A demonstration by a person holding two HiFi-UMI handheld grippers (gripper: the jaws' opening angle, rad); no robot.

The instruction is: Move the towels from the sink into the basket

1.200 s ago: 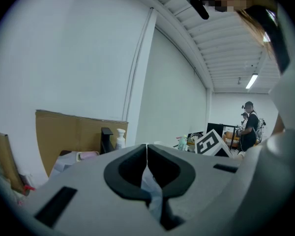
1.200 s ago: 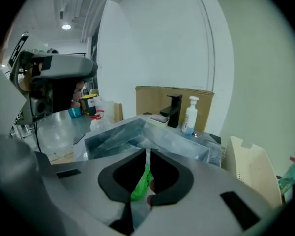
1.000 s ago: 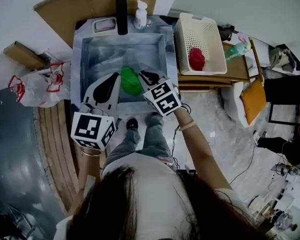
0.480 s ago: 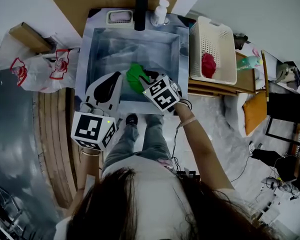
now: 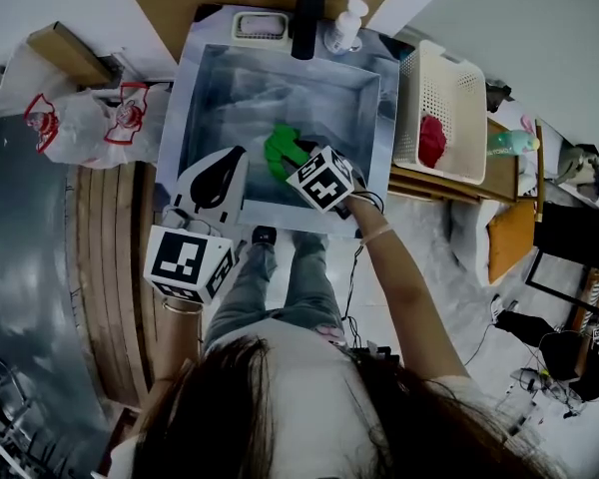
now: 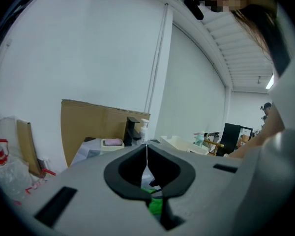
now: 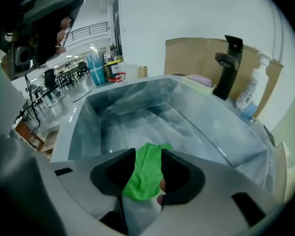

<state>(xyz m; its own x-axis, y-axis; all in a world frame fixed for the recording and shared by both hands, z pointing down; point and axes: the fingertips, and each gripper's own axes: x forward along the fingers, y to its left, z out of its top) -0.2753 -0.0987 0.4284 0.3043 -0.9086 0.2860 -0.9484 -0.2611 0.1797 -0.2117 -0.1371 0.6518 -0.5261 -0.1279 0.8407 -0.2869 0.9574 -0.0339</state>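
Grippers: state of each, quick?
Left gripper: shut, empty.
Right gripper: jaws opening, green towel between them, not gripped.

The left grey plastic claw is held pinched together. The right grey claw, arm stretched forward, is opening with a green terry towel between its jaws.

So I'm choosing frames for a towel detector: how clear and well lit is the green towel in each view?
Head view: dim and warped towards the edges, but the green towel in the sink reads clearly. Right gripper view: the towel is close, bright and fairly sharp, with soft sheen on the sink walls and dark fisheye corners. Left gripper view: only a blurred green sliver low in the frame.
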